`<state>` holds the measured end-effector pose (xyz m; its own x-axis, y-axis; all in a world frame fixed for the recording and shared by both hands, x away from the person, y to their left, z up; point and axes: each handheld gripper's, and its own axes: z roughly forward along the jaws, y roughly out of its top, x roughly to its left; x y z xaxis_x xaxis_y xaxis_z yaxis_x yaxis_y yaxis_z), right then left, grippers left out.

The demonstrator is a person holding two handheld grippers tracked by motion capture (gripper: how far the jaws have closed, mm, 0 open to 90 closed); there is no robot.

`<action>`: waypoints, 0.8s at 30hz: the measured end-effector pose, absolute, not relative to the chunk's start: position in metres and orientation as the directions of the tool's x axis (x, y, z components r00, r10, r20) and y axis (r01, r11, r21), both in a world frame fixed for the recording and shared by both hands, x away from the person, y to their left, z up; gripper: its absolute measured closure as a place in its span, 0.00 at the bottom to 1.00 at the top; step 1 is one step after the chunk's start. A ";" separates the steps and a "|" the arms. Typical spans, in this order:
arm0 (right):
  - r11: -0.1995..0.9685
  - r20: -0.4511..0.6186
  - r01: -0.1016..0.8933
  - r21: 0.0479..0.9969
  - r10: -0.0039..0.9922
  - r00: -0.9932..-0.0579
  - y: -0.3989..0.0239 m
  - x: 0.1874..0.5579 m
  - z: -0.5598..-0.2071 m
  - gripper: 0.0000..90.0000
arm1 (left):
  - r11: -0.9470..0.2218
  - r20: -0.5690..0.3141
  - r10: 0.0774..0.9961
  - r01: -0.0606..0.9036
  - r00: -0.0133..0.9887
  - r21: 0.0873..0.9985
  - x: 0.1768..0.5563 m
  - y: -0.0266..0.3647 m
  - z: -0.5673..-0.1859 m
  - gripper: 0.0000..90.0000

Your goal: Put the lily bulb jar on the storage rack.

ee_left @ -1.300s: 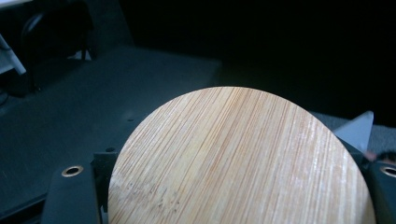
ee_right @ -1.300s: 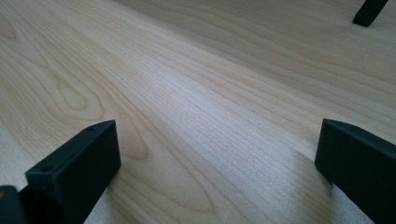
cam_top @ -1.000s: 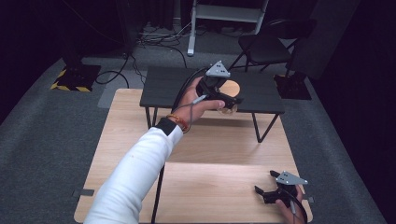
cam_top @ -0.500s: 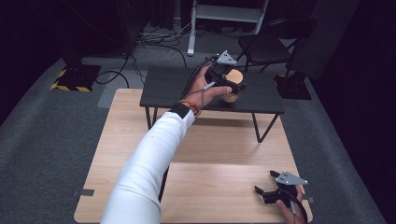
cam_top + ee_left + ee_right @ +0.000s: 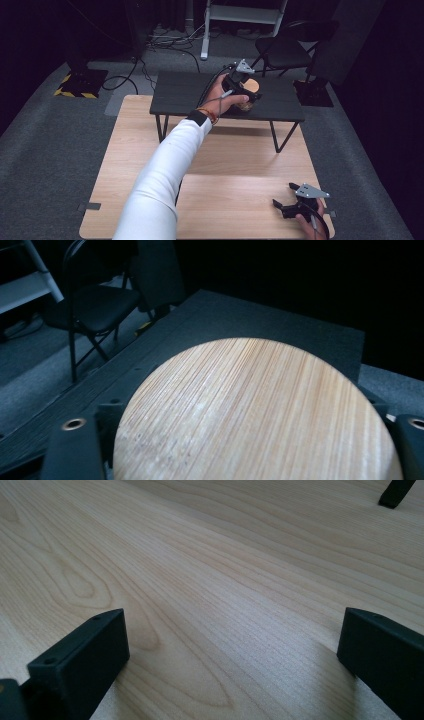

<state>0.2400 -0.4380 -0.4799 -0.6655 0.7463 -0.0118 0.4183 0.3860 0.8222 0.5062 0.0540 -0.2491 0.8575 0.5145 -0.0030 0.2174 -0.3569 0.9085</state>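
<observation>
The round wooden disc (image 5: 255, 415) sits at the far right of the small black counter (image 5: 190, 95), between the jaws of the left claw (image 5: 247, 92), which have just been easing apart — the grip looks released or nearly so. Best to let the disc settle flat, spread wider, then back straight off without dragging it. The right claw (image 5: 287, 206) rests wide open and empty on the light wooden counter (image 5: 240, 165) — well apart.

A black folding chair (image 5: 287, 50) stands behind the dark side table (image 5: 185, 92).
</observation>
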 end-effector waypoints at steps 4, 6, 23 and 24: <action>0.386 -0.012 0.418 0.822 0.747 -0.665 -0.438 0.240 -0.480 0.00 | -0.361 0.000 0.525 0.223 0.851 0.906 0.504 0.054 -0.248 0.11; 0.386 -0.012 0.418 0.822 0.746 -0.665 -0.438 0.240 -0.480 0.00 | -0.355 -0.004 0.537 0.230 0.844 0.906 0.501 0.055 -0.247 0.07; 0.388 -0.011 0.417 0.822 0.743 -0.669 -0.439 0.241 -0.480 0.00 | -0.298 0.050 0.603 0.167 0.796 0.940 0.411 0.127 -0.237 0.01; 0.388 -0.011 0.417 0.822 0.743 -0.669 -0.439 0.241 -0.480 0.00 | -0.284 0.044 0.615 0.169 0.788 0.944 0.395 0.136 -0.244 0.01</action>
<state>0.2414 -0.4389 -0.4797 -0.6694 0.7429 -0.0110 0.4173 0.3882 0.8216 0.3949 0.1362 -0.2442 0.7876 0.6146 0.0440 0.1690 -0.2841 0.9438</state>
